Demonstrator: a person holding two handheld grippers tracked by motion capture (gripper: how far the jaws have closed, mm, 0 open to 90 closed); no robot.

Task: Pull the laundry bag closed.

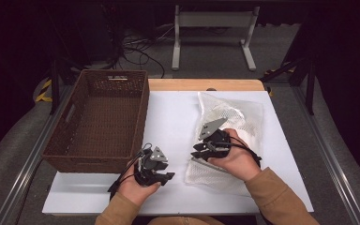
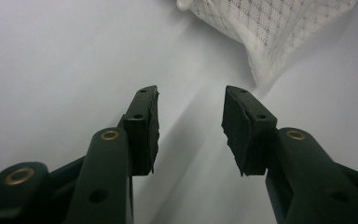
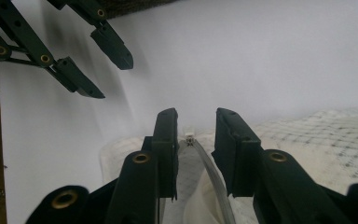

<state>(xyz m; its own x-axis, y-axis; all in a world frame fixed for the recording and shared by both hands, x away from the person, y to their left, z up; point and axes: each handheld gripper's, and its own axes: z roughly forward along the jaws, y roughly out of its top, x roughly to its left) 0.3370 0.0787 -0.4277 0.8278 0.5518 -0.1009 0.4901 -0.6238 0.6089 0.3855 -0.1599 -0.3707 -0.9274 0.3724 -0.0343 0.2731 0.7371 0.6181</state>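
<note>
Risk sits mostly with the zipper (image 3: 200, 156) of the white mesh laundry bag (image 1: 234, 117), which lies flat on the right half of the tabletop (image 1: 173, 122), well apart from the brown wicker basket (image 1: 98, 122) at the left. The right tongs (image 3: 196, 140) stand apart, straddling the zipper's end without pressing it; if they close a little off line, they will likely pinch only loose mesh, and a pull would drag the whole light bag across the smooth surface instead of working the zipper. The left tongs (image 2: 191, 126) also stand apart, empty over bare tabletop just short of the bag's corner, so nothing pins the bag down. The snagged mesh could also tear.
</note>
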